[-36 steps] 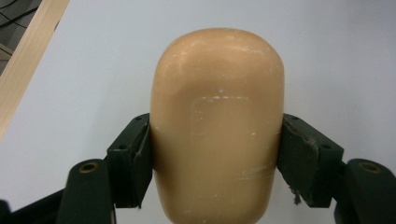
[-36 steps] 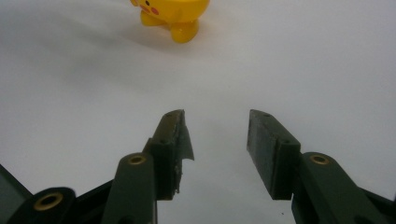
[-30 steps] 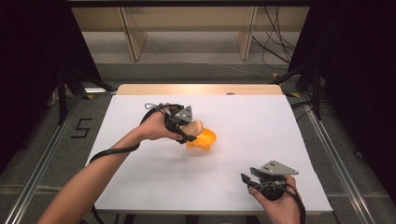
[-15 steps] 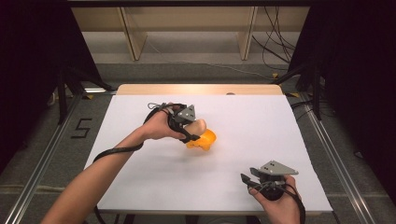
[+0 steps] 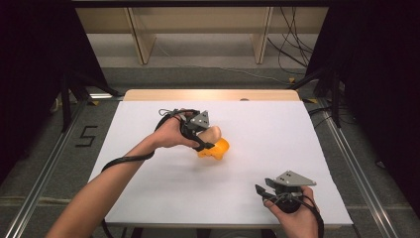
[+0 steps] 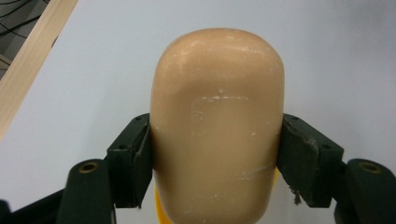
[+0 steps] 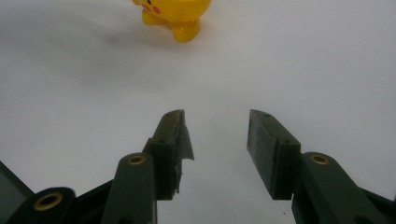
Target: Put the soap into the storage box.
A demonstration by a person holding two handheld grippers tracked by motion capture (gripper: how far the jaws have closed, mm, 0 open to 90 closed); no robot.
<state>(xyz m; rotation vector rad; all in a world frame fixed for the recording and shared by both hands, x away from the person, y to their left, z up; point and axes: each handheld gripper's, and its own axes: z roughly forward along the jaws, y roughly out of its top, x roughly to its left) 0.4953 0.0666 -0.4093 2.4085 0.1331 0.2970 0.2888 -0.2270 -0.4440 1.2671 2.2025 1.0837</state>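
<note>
My left gripper clamps the yellow toy's tan head at mid-bench, while my right gripper, wide and empty near the front edge, faces the toy ahead.

yellow toy cut off by top edge.

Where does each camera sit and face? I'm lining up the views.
High view: above the table's near side, looking forward and down; both forearms, left tongs, right tongs.
Left gripper view: on the left tongs, facing their clamped tan part.
Right gripper view: on the open right tongs, facing the toy.
Shared: toy.
</note>
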